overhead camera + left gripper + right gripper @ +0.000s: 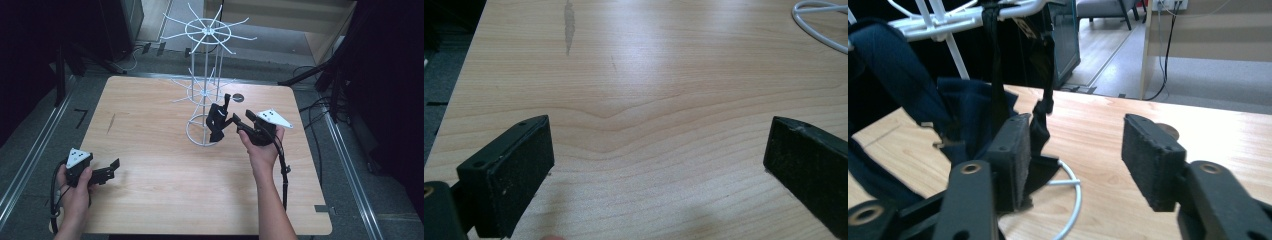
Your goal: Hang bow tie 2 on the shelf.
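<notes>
High view: my right gripper (235, 121) hangs released at the bag's (218, 121) 3 o'clock, strap hooked on the rack (206, 90); left gripper (111, 169) idles open.

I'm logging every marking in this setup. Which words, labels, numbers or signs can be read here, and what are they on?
No text can be read.
Small tag on the dark bag hanging from the white wire rack: too blurred to read.
Grey plate on the right claw: dots, no letters.
Black mark on the floor, left of the table: not legible.
</notes>
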A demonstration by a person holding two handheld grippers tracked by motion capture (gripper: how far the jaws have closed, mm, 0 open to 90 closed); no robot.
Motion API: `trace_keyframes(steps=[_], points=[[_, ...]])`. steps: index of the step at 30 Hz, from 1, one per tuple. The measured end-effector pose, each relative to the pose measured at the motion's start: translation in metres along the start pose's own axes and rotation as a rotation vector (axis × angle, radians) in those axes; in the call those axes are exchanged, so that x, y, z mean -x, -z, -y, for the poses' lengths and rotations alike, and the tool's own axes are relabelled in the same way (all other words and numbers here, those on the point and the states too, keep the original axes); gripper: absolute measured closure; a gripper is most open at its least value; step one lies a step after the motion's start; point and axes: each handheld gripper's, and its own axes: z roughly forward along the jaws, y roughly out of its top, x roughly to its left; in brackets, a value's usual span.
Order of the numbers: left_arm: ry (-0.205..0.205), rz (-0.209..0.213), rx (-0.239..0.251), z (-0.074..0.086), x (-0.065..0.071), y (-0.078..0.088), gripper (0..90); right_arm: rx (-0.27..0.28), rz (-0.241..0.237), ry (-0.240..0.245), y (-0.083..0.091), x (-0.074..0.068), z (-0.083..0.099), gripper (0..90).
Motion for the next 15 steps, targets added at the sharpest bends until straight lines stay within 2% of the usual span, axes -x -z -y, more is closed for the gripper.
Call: trace_keyframes(steps=[9,15], points=[[0.001,0.001,0.001,0.0,0.0,0.0,0.1,-0.02,-0.007,0.035,0.013,0.002,0.006,32.8],[-0.001,0.001,0.0,0.0,0.0,0.0,0.1,-0.024,-0.009,0.028,0.023,0.007,0.01,25.7]])
